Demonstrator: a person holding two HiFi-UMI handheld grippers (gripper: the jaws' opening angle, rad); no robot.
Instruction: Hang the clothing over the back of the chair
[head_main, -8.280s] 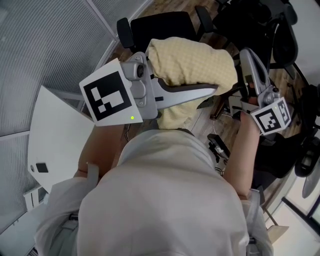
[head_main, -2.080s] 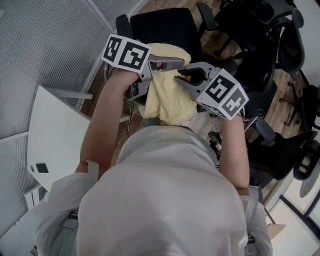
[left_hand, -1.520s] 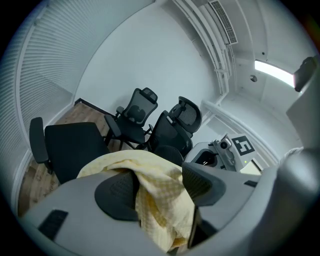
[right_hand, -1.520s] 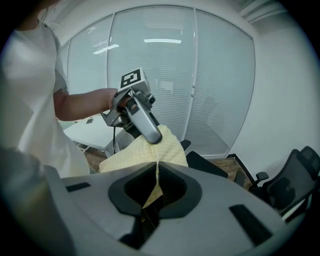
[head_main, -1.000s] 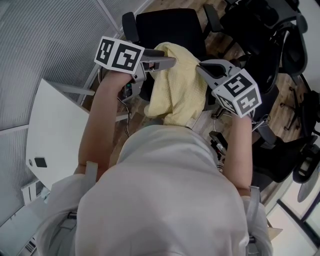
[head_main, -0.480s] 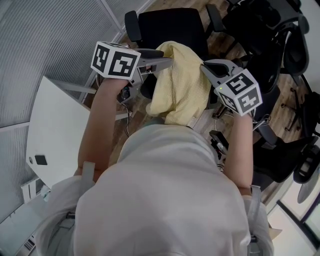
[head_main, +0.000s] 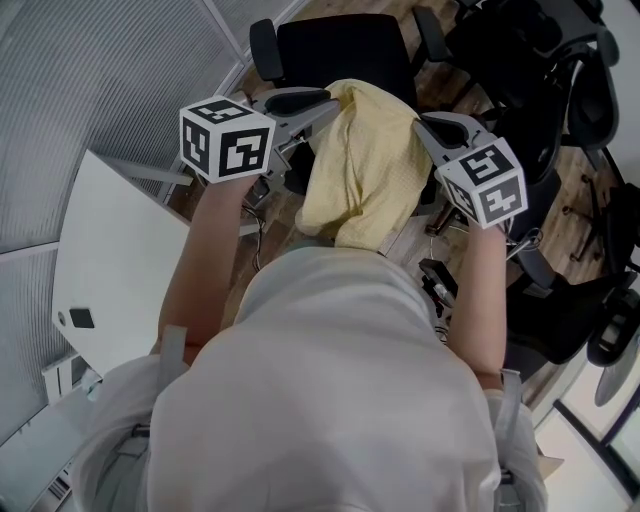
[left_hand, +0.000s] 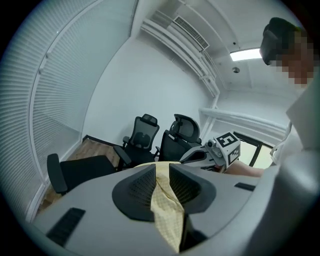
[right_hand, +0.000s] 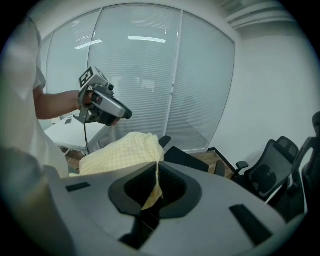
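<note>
A pale yellow garment (head_main: 358, 165) hangs in the air between my two grippers, just in front of a black office chair (head_main: 340, 48). My left gripper (head_main: 326, 100) holds the cloth's left upper edge. Its jaws have just been closing, and a fold of the yellow cloth (left_hand: 164, 200) is pinched between the pads. My right gripper (head_main: 421, 122) is shut on the right edge, with a thin strip of the cloth (right_hand: 151, 195) between its jaws. The bulk of the garment (right_hand: 122, 151) bunches beyond them. The chair's backrest is hidden behind the cloth.
A white table (head_main: 110, 270) stands at the left beside a wall of slatted blinds (head_main: 90, 70). Several more black office chairs (head_main: 545, 70) crowd the right side. Cables and a small device (head_main: 432, 285) lie on the wooden floor.
The left gripper has risen and rolled, and its jaws have gone from wide apart to pinching the cloth's edge. The garment hangs a little higher. The right gripper has hardly moved.
</note>
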